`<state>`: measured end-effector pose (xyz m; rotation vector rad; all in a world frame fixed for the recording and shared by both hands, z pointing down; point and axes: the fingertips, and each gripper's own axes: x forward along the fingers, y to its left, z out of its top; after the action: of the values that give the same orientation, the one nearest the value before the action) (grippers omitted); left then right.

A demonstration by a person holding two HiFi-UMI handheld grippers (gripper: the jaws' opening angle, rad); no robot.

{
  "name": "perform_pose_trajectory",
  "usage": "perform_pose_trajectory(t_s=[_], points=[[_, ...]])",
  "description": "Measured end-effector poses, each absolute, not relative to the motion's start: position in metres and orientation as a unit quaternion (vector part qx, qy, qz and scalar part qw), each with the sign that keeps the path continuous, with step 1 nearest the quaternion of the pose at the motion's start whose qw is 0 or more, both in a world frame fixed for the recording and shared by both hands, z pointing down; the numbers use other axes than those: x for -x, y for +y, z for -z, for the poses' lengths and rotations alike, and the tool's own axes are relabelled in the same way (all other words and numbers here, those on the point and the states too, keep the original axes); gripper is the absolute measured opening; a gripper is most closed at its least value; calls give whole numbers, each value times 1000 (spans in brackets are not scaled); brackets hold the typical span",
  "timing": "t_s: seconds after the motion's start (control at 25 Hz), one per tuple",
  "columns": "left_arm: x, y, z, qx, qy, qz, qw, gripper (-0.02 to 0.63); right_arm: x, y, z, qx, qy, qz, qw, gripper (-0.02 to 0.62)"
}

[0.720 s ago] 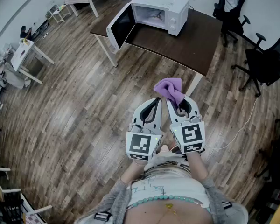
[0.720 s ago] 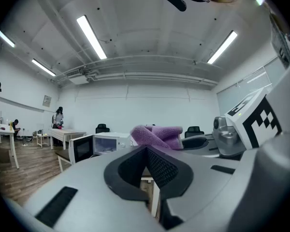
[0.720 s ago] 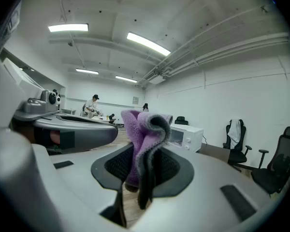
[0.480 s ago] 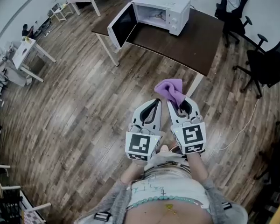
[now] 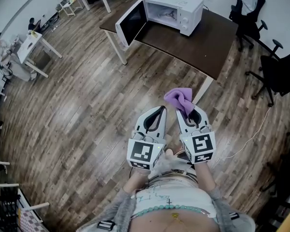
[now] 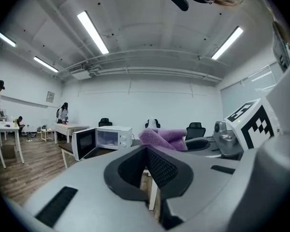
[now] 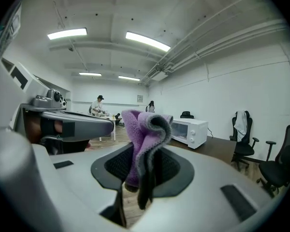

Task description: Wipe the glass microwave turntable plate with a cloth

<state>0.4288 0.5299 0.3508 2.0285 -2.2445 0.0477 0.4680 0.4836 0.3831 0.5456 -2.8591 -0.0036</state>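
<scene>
right claw (image 5: 187,113) pinching purple cloth (image 5: 179,99); left claw (image 5: 159,113) pressed together, empty; open microwave (image 5: 176,6) on surface (image 5: 205,45) well ahead, slightly leftward; turntable plate likely inside, indistinct; left claw marginally nearer

Both grippers sit side by side, close in front of the person's torso, pointing away and nearly level. The left gripper (image 5: 160,109) has its jaws closed together with nothing between them. The right gripper (image 5: 182,111), just beside it, has its jaws clamped on a purple cloth (image 5: 179,97), which bunches up above the tips.
</scene>
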Motion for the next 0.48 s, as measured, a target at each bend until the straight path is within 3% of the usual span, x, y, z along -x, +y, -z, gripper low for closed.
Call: perform_pose_trajectory(t_s=[0.48], points=[[-385,493,-353,-671,-739,-48,25,10,-425,453,-383,-184,-975,13,123,112]])
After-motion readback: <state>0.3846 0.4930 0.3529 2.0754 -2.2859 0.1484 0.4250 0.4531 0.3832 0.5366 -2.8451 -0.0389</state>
